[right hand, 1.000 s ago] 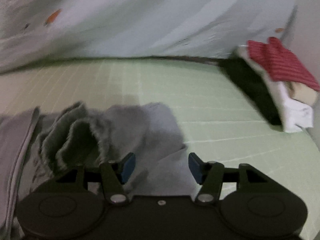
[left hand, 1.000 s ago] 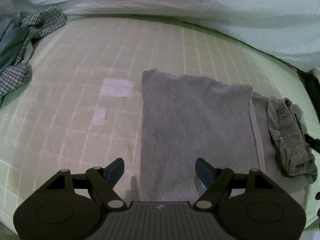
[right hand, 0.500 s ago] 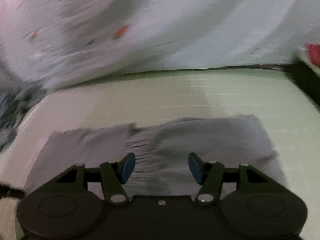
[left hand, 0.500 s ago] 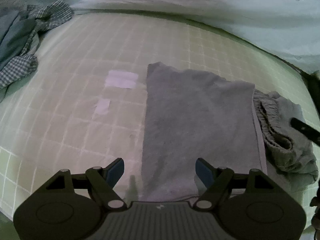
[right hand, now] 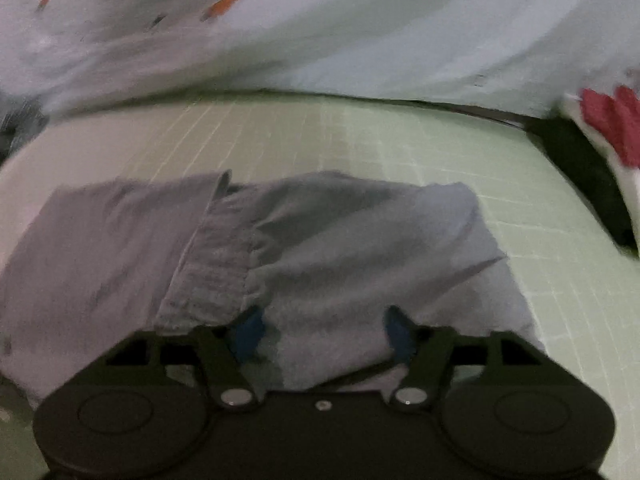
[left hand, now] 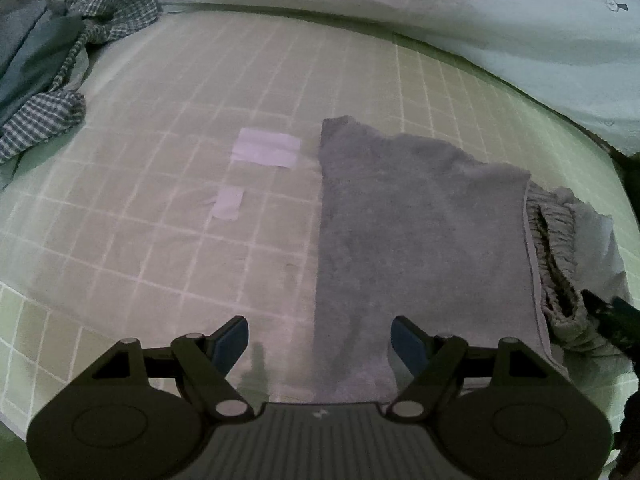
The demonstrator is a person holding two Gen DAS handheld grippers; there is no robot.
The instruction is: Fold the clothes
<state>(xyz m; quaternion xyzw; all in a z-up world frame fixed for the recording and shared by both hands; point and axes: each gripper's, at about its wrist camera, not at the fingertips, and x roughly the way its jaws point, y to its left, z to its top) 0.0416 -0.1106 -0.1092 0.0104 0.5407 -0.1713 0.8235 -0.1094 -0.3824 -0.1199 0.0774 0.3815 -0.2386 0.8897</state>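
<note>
Grey shorts point(left hand: 420, 232) lie part-folded on the green checked bed sheet point(left hand: 200, 92), their gathered elastic waistband point(left hand: 556, 248) bunched at the right side. My left gripper point(left hand: 320, 344) hovers open just in front of the near left corner of the cloth, nothing between its fingers. In the right wrist view the same grey shorts point(right hand: 340, 240) fill the lower middle, the waistband point(right hand: 216, 264) running down to the left finger. My right gripper point(right hand: 324, 330) is open with the near edge of the cloth lying between its blue pads. Its dark tip point(left hand: 612, 316) shows in the left wrist view.
A checked garment point(left hand: 52, 120) and a blue one point(left hand: 28, 52) lie heaped at the far left. A pale quilt with carrot prints point(left hand: 460, 8) runs along the back. Folded red, white and black clothes point(right hand: 600, 160) are stacked at the right. Two pale patches point(left hand: 266, 148) mark the sheet.
The right gripper swung from the right side of the shorts to face them squarely and has come down over their near edge. The left gripper drew back slightly; the shorts look flatter.
</note>
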